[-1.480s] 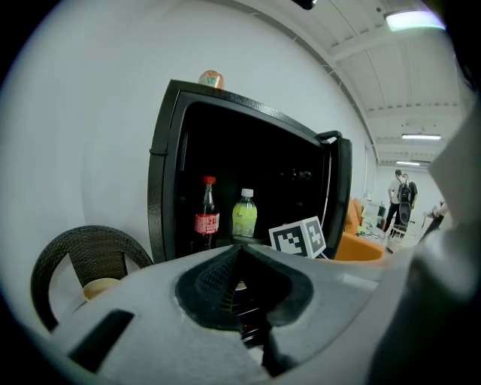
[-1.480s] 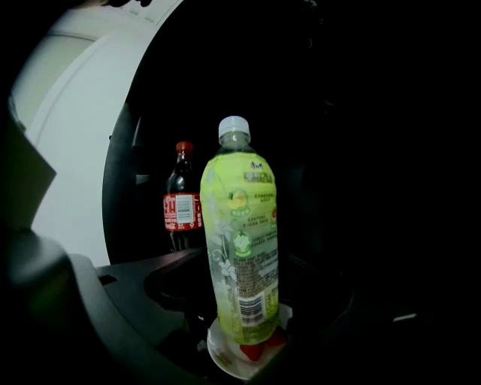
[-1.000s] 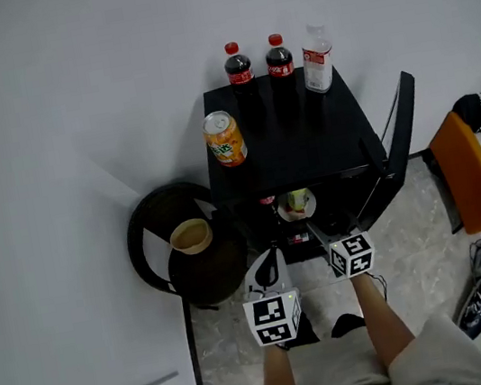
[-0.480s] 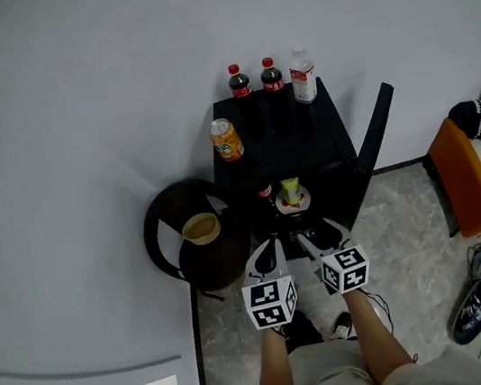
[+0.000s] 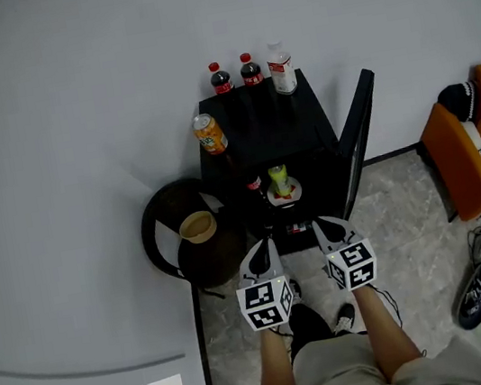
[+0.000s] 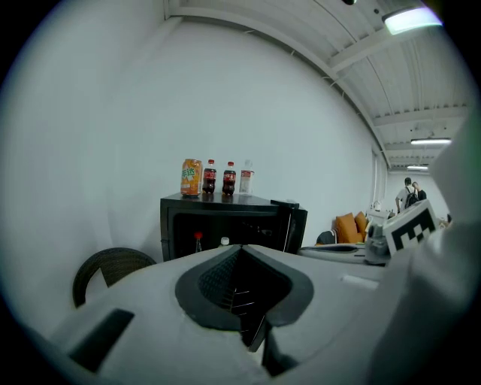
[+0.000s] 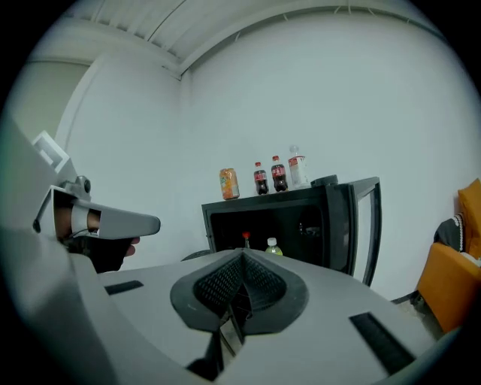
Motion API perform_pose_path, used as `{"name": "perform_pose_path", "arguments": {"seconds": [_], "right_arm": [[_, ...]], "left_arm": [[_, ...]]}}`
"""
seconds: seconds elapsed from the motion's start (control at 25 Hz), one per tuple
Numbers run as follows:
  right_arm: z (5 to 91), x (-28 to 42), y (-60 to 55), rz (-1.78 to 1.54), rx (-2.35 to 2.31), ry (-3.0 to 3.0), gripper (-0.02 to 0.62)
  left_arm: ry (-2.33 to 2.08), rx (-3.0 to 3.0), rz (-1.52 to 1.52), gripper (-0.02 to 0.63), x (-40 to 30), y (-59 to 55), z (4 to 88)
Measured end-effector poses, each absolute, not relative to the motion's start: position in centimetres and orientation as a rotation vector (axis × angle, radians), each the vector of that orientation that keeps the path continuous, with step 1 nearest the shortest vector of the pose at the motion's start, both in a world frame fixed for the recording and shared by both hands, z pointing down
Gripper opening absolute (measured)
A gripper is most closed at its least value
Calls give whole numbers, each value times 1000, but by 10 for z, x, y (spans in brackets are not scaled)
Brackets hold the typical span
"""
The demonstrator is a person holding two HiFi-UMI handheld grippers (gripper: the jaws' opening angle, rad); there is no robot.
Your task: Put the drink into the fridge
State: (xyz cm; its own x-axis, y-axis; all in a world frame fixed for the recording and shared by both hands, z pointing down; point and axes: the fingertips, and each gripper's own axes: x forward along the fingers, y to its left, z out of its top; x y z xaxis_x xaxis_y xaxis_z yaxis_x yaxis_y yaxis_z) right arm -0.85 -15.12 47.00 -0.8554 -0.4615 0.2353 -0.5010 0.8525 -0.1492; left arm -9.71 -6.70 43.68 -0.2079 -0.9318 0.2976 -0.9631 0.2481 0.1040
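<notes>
Drinks on top: orange can [image 5: 207,134] at the 9 o'clock edge of the fridge [image 5: 302,122] top; two cola bottles [image 5: 221,79] [image 5: 250,69] and a clear bottle [image 5: 282,68] in a row along the 12 o'clock edge, just beside one another.
Drinks inside: red-capped bottle [image 5: 255,184] and green bottle [image 5: 280,180] upright on the shelf.
Door [image 5: 355,136]: swung open on the 3 o'clock side.
Left gripper [image 5: 265,249]: clenched on nothing; at 6 o'clock of the fridge, apart from it.
Right gripper [image 5: 326,227]: jaws have just been closing and now meet, nothing between them; beside the left one, clear of every drink.
Stage, judged: four drinks not yet stowed.
Risk one: the can sits at the edge; a sideways nudge could drop it toward the wicker chair [image 5: 169,245] at 8 o'clock.
Risk two: the row is tight, so wide jaws around one bottle may topple its neighbour.
Risk three: a new drink pushed in carelessly could knock over the shelf bottles.
</notes>
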Motion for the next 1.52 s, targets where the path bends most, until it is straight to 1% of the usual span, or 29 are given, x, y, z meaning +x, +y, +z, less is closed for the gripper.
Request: {"name": "perform_pose_path", "arguments": {"seconds": [0.44, 0.68, 0.84, 1.0, 1.28, 1.32, 1.4, 1.44, 1.52], "right_arm": [[447, -21, -164, 289, 816, -2871, 8], [425, -42, -176, 308, 826, -2924, 8], [394, -72, -195, 332, 842, -2994, 8], [358, -115, -221, 305, 887, -3068, 8], [326, -213, -241, 289, 695, -3135, 12], [325, -224, -243, 288, 663, -3144, 26], [324, -246, -246, 273, 585, -3151, 153], [324, -256, -248, 264, 557, -3149, 170], [325, -274, -257, 281, 532, -3136, 241]], "left_arm": [[-2209, 1794, 144, 9, -110, -74, 428], [-2236, 1768, 103, 9, -142, -93, 415], [-2257, 1782, 91, 9, -174, -106, 396], [-2302, 1771, 59, 9, -226, -118, 383], [-2345, 1808, -4, 9, -307, -160, 354], [-2347, 1823, -8, 9, -316, -166, 351], [-2348, 1847, -8, 9, -334, -178, 348], [-2349, 1853, -6, 9, -342, -183, 349], [-2360, 1857, -4, 9, -359, -195, 349]]}}
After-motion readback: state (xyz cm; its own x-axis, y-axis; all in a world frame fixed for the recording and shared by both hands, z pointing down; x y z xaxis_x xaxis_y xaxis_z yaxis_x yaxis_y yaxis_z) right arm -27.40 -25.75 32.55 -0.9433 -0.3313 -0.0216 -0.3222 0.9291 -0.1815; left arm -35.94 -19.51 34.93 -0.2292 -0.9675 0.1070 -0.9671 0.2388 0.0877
